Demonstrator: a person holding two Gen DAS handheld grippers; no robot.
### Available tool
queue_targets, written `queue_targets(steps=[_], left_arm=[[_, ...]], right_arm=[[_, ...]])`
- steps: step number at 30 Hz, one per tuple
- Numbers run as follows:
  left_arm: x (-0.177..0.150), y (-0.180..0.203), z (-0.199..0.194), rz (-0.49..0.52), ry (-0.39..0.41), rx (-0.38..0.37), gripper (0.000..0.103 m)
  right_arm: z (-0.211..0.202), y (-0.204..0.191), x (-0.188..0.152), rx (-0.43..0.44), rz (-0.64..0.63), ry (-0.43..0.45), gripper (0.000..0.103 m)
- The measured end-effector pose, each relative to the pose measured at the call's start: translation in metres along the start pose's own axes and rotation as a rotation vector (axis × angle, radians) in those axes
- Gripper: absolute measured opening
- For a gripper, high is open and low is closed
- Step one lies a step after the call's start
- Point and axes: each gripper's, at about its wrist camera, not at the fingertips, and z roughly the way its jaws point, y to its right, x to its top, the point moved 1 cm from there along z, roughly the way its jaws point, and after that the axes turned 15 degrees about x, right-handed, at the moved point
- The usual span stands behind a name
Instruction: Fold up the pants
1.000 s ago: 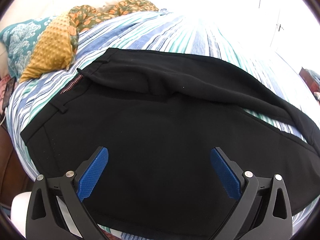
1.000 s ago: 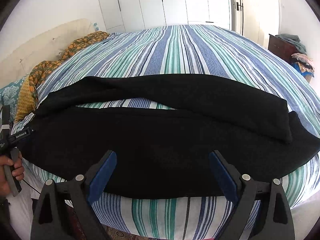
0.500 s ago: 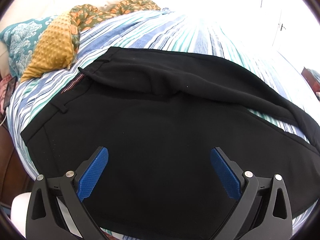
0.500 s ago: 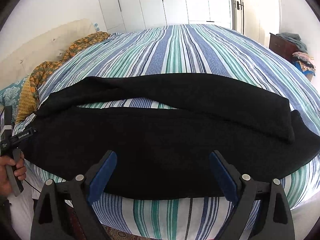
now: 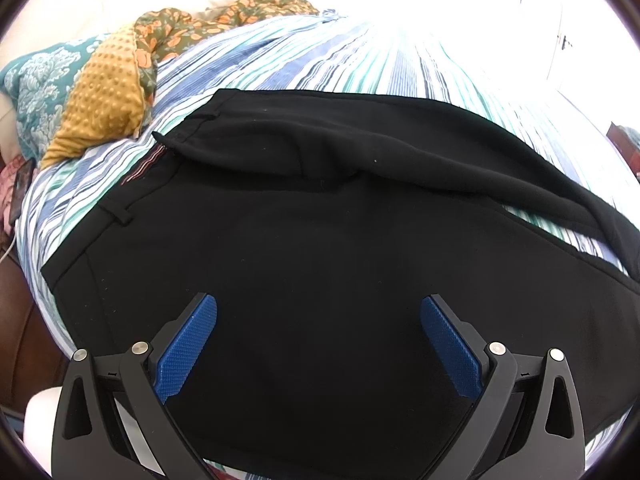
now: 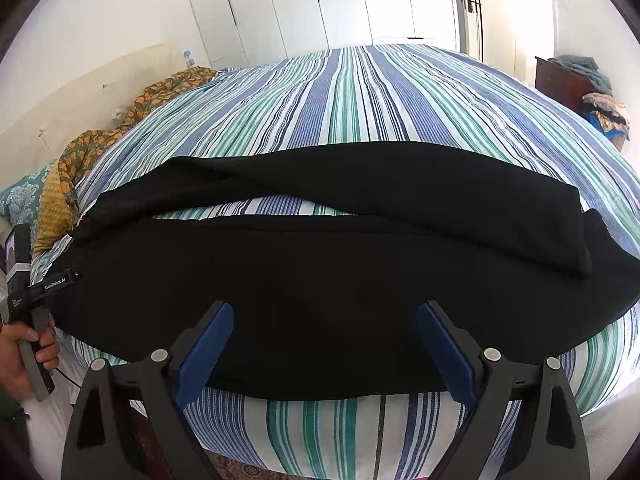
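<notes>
Black pants (image 6: 320, 272) lie flat across the near edge of a striped bed (image 6: 360, 100), waistband to the left, leg ends to the right. The far leg crosses over the near leg at the right end. In the left wrist view the waist part of the pants (image 5: 300, 248) fills the middle, with a belt loop (image 5: 118, 216) at the left. My left gripper (image 5: 318, 304) is open and empty above the seat of the pants. My right gripper (image 6: 324, 312) is open and empty above the near leg. The left gripper's body (image 6: 24, 292) and the hand holding it show at the right wrist view's left edge.
A mustard dotted pillow (image 5: 100, 92), a teal patterned pillow (image 5: 36, 80) and an orange floral cloth (image 5: 224, 16) lie at the head of the bed. White wardrobe doors (image 6: 320, 0) stand behind. A dark cabinet with clothes (image 6: 580, 84) stands at the right.
The left wrist view has shifted slightly over the pants. The right wrist view has drawn back a little. Both grippers stay open; the pants have not moved.
</notes>
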Motion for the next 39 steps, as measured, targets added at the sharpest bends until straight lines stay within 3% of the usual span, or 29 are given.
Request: queue_targets(steps=[17,23,30,34,39], left_arm=[[0.001,-0.005,0.004,-0.013,-0.013,0.011,0.102],[0.004,-0.009,0.007,-0.050,-0.027,-0.004,0.102],[0.000,-0.003,0.008,-0.014,-0.026,0.021,0.102],[-0.001,0.000,0.010,0.005,-0.026,0.032,0.102],[-0.003,0.006,0.011,0.043,-0.021,0.048,0.102]], right_arm=[[-0.005,0.007,0.001,0.004,0.045,0.015,0.093],[-0.032,0.018,0.002,0.030,0.134,0.107,0.093],[-0.034,0.063,0.009,0.144,0.375,0.184,0.093],[-0.025,0.118,0.011,0.198,0.633,0.221,0.092],[-0.026,0.167,0.014,0.086,0.843,0.343,0.082]])
